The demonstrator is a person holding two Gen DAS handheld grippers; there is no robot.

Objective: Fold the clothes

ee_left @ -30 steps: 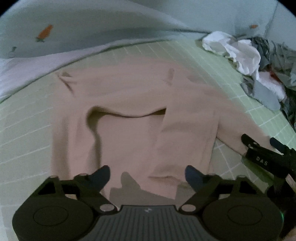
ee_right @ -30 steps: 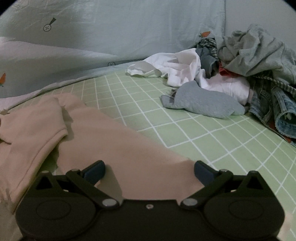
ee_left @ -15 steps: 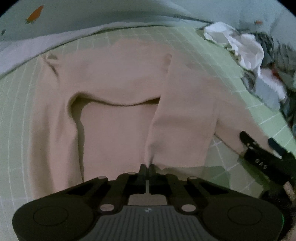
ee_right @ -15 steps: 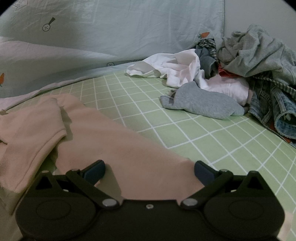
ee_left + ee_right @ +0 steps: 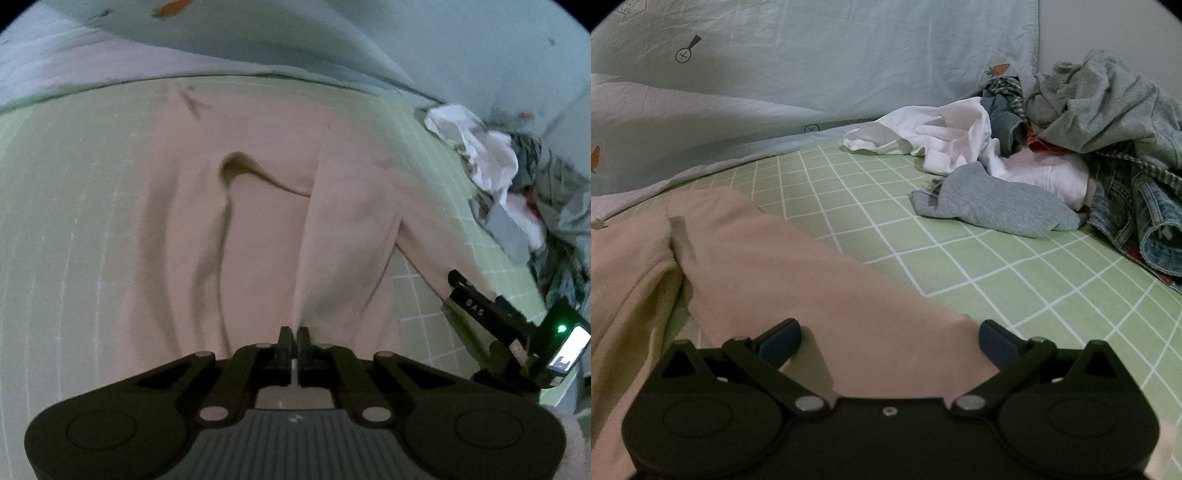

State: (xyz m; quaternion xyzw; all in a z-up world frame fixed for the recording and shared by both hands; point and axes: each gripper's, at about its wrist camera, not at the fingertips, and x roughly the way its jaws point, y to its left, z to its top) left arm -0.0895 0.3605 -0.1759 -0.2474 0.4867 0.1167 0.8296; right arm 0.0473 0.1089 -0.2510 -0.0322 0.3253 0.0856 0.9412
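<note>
Bare green checked sheet lies open between the pink garment and the heap of unfolded clothes at the far right, wide enough for a gripper to pass. The heap blocks the right edge; the pale blue duvet rises as a wall along the far side

You see green grid-checked bed sheet; pink sweater spread flat on it, heap of unfolded clothes at far right.
</note>
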